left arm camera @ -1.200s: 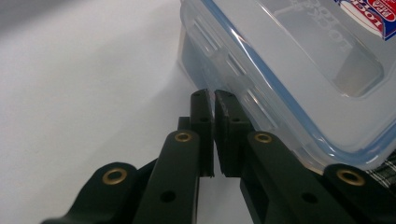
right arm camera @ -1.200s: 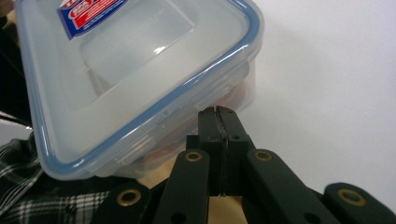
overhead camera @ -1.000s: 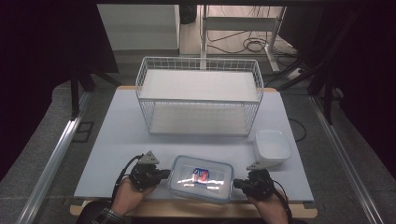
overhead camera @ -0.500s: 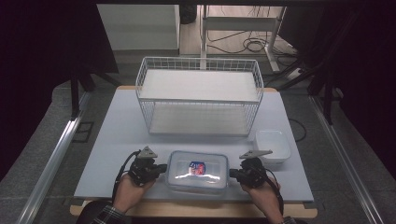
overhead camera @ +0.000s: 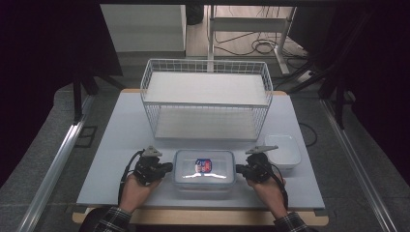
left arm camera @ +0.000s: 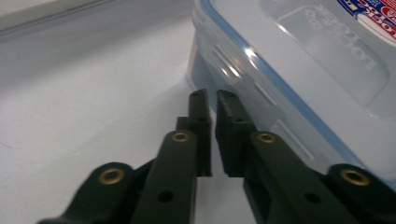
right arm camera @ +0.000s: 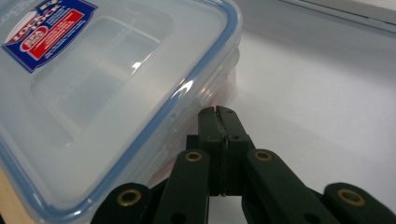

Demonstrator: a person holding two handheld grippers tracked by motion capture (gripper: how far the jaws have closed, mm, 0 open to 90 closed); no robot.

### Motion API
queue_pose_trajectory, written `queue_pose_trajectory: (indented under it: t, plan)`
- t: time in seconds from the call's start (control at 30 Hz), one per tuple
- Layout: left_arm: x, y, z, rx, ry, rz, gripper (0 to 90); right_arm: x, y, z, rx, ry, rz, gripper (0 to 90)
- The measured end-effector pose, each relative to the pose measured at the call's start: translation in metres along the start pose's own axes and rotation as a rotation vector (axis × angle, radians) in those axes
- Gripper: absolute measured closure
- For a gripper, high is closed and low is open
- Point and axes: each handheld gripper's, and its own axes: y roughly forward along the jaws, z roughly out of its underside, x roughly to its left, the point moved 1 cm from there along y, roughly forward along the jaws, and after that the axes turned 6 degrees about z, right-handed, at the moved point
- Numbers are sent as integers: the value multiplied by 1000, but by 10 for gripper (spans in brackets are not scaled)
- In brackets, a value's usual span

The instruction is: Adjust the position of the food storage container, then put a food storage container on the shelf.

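A clear lidded container point(overhead camera: 204, 169) with a blue seal and a red-and-blue label lies near the table's front edge, between my two grippers. My left gripper point(overhead camera: 169, 167) points at its left end. In the left gripper view the jaws point(left arm camera: 212, 98) stand a narrow gap apart, having just been opening, with nothing between them and the tips close to the container point(left arm camera: 299, 60) side latch. My right gripper point(overhead camera: 238, 169) points at its right end. In the right gripper view the jaws point(right arm camera: 217, 112) are pressed together, the tips at the container point(right arm camera: 93, 93) wall under the lid's rim.
A white wire basket point(overhead camera: 205, 104) with two levels stands behind the container at mid table. A small open white tub point(overhead camera: 283, 151) sits just beyond my right gripper. The pale table point(overhead camera: 121, 135) ends close in front of my hands.
My right gripper has moved in and away from the front edge, up to the container's right end. The container has slid slightly away from the front edge. The left jaws have parted a little.
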Motion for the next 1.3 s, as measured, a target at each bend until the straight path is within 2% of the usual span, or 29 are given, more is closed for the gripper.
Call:
queue_pose_trajectory:
  t: [0.03, 0.1, 0.3, 0.4, 0.47, 0.53, 0.67, 0.7, 0.73, 0.8, 0.83, 0.87, 0.93, 1.0, 1.07, 1.2, 1.23, 1.27, 1.3]
  plan:
    - [1, -1, 1, -8, 3, -2, 833, 0, 0, 0, 0, 0, 0, 893]
    - [4, -6, 3, -36, 9, -11, 741, -1, -3, 2, -20, -15, -7, 882]
    - [8, -17, 11, -61, 27, -36, 448, -4, -17, 3, -77, -46, 13, 815]
    - [11, -26, 16, -88, 45, -40, 331, -9, -26, 7, -107, -50, 22, 728]
    - [11, -30, 17, -99, 48, -38, 308, -10, -28, 8, -116, -46, 23, 695]
    - [11, -35, 19, -105, 54, -37, 202, -13, -33, 9, -154, -29, 32, 569]
    - [12, -40, 20, -128, 46, -21, 126, -13, -37, 9, -185, -31, 31, 434]
    - [12, -40, 20, -128, 46, -21, 113, -13, -37, 9, -185, -31, 31, 434]
    - [12, -40, 21, -124, 51, -20, 91, -12, -38, 9, -195, -34, 24, 373]
    - [11, -40, 22, -112, 68, -28, 76, -11, -38, 9, -199, -42, 5, 313]
    - [11, -40, 22, -112, 68, -28, 69, -11, -38, 9, -199, -42, 5, 313]
    - [10, -38, 23, -111, 76, -31, 56, -9, -38, 10, -206, -44, -24, 259]
    - [11, -36, 24, -113, 83, -27, 47, -8, -37, 10, -206, -41, -53, 220]
    - [12, -35, 25, -113, 89, -33, 39, -8, -35, 12, -196, -42, -57, 174]
    - [13, -34, 25, -120, 91, -31, 37, -8, -34, 12, -195, -43, -59, 166]
    - [17, -33, 25, -154, 62, -2, 25, -7, -34, 11, -206, -50, -71, 116]
    - [18, -33, 26, -160, 56, 12, 19, -7, -35, 11, -216, -46, -85, 102]
    - [20, -32, 26, -170, 47, 26, 16, -6, -34, 10, -227, -42, -121, 73]
    - [20, -32, 26, -170, 47, 26, 16, -6, -34, 10, -227, -42, -121, 73]
